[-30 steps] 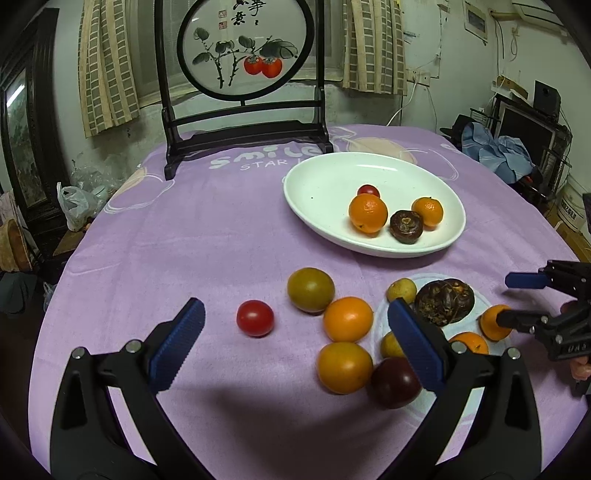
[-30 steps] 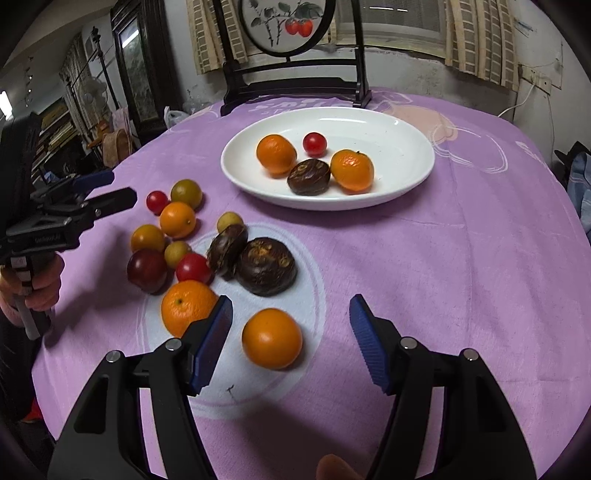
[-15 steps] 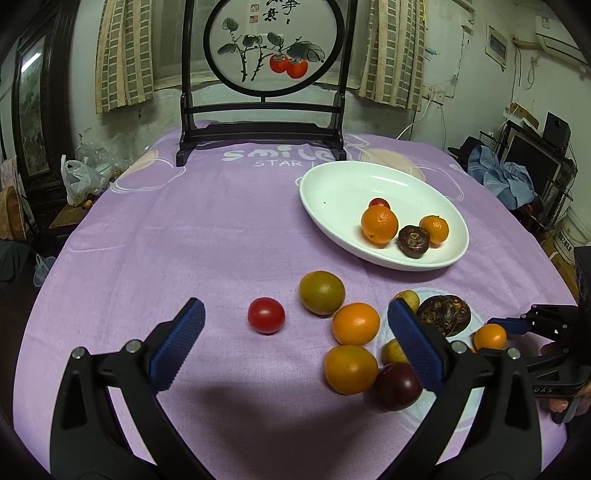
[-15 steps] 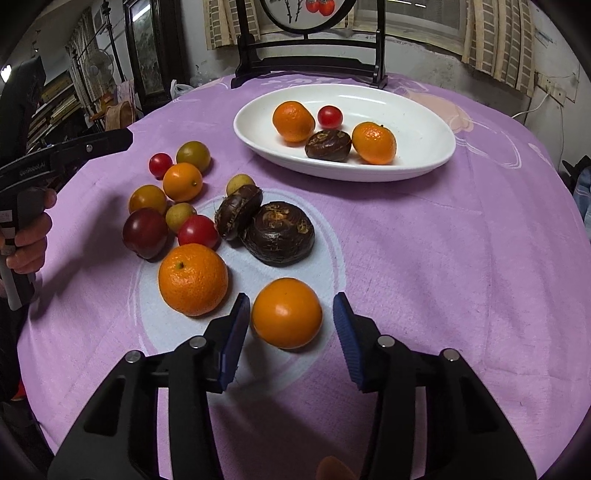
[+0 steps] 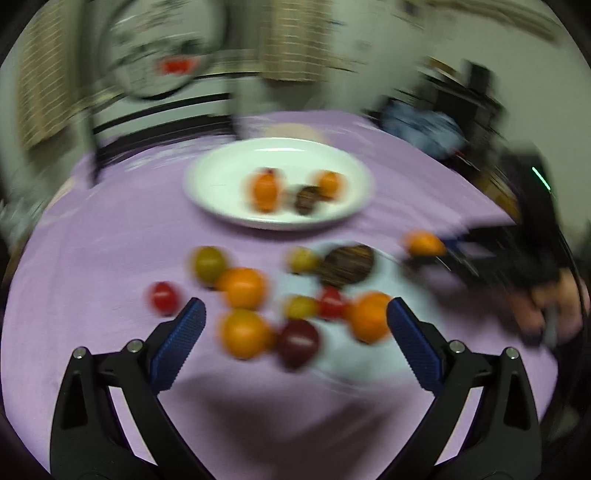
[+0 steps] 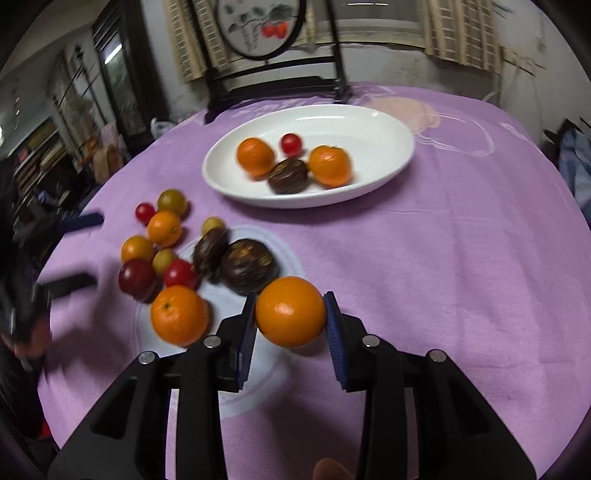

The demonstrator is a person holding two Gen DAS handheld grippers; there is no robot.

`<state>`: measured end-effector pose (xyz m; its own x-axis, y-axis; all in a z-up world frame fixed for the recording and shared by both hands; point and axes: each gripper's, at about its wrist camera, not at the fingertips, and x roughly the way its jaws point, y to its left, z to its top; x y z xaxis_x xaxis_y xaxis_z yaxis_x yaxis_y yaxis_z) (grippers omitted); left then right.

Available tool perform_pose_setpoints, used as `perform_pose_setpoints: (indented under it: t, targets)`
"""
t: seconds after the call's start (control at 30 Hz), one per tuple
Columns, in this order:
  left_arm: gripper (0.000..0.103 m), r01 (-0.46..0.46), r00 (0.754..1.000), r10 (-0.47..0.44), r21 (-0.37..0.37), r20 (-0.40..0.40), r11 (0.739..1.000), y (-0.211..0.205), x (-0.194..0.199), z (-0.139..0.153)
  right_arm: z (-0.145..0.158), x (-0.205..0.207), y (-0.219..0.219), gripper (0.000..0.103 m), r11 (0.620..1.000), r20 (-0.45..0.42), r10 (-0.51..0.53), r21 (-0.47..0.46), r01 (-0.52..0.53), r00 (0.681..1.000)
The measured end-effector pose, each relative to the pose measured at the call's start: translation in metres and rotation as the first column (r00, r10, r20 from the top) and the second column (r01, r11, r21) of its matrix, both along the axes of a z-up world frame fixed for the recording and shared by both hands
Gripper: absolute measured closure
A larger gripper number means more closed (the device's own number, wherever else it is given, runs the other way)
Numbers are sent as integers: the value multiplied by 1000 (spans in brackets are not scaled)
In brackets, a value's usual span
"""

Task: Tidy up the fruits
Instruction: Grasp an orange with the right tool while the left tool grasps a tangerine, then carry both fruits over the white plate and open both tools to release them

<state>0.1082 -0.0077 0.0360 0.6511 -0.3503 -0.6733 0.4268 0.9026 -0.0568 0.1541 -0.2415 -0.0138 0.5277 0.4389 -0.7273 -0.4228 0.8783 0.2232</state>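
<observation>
The right tool is clamped on a smooth orange, its two blue pads pressed against the fruit's sides, and holds it over the pale round patch printed on the purple cloth of the counter. Beside it on that patch lies a second orange, with two dark brown wrinkled fruits touching each other just beyond. To their left sits a loose cluster: a dark red plum, a red cherry tomato, two small yellow-green fruits, two small oranges, a green tomato and another red cherry tomato at the outer edge. Farther back, a white oval plate carries two oranges, one dark brown fruit between them and a cherry tomato behind. The left tool hangs above the near side of the cluster with its blue pads wide apart and nothing between them; its view is heavily motion-blurred, so the fruits there show only as smeared colours, though the white plate and the right tool carrying its orange at the right side are still recognisable. A dark wooden stand framing a round painting of red fruit rises at the counter's far edge
</observation>
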Motion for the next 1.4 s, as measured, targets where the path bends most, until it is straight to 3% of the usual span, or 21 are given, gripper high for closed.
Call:
perform_pose_setpoints:
  t: [0.07, 0.23, 0.43, 0.57, 0.87, 0.97, 1.2, 1.4]
  targets:
    - [26, 89, 996, -89, 19, -20, 996, -22, -10, -7, -1, 1, -3, 67, 1000, -13, -14, 12, 14, 1000]
    - [45, 154, 983, -146, 61, -110, 986, -51, -13, -27, 0, 0, -4, 67, 1000, -12, -17, 18, 17, 1000]
    - [46, 87, 988, -73, 97, -139, 991, -61, -2, -37, 1, 0, -1, 67, 1000, -11, -6, 20, 6, 1000]
    - [53, 62, 985, -47, 86, -165, 994, -61, 5, -40, 1, -2, 1, 67, 1000, -7, 3, 15, -3, 1000]
    - [53, 24, 987, -9, 92, -163, 995, -70, 14, -41, 2, -5, 4, 67, 1000, -1, 8, 14, -8, 1000]
    - [57, 12, 988, 4, 110, -152, 994, -72, 15, -42, 3, -6, 5, 67, 1000, 8, 7, 7, -7, 1000]
    - [59, 7, 987, -1, 39, -162, 999, -61, 15, -37, 2, -6, 5, 67, 1000, 6, 6, 4, -6, 1000]
    - [59, 7, 994, -19, -105, -112, 994, -39, 10, -12, 2, -11, 10, 67, 999, 28, 44, 23, -44, 999]
